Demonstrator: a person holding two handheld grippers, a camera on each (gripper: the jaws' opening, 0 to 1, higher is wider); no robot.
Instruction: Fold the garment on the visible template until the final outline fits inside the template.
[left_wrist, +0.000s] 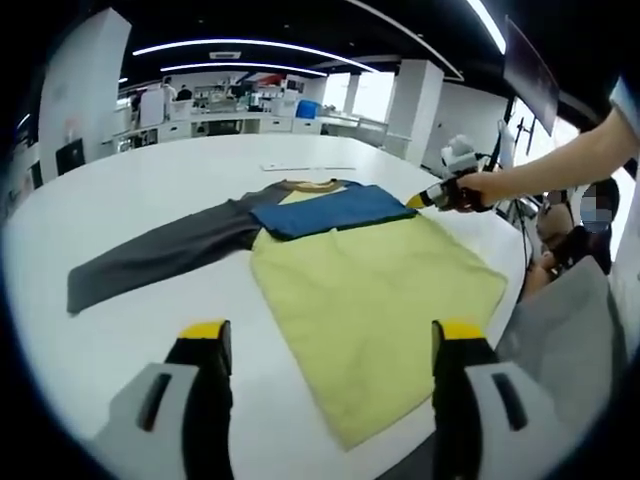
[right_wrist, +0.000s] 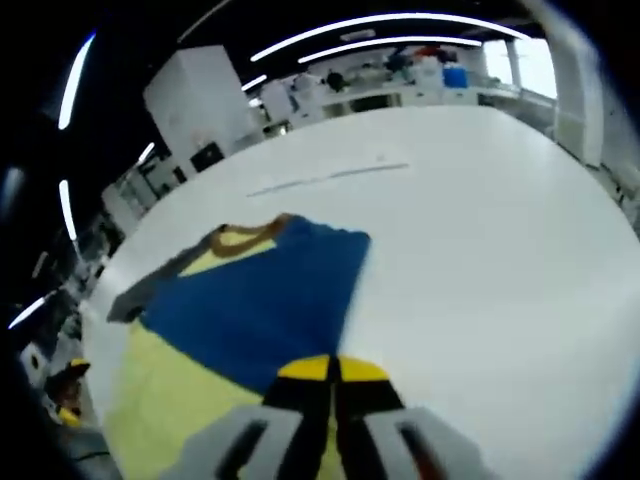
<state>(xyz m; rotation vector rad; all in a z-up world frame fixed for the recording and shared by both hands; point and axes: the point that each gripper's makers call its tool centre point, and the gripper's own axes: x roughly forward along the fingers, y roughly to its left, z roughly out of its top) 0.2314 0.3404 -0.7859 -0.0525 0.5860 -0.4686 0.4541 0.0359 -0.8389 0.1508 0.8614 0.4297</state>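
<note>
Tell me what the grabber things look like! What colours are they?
The left gripper has two black jaws with yellow tips, growing out of light grey bodies. The right gripper looks the same: black jaws, yellow tips, grey body. In the left gripper view it also carries a whitish box on top, and the person holding it wears grey.

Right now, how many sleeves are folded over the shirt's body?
1: the blue sleeve lies across the chest. The grey sleeve is spread out flat on the table.

**Left jaws spread, right jaws pressed together**

The left gripper (left_wrist: 331, 345) holds its yellow-tipped jaws wide apart and level. The right gripper (right_wrist: 331, 371) has its jaws closed tip to tip; in the left gripper view a bare forearm (left_wrist: 570, 150) reaches in, its hand (left_wrist: 482, 188) gripping it.
</note>
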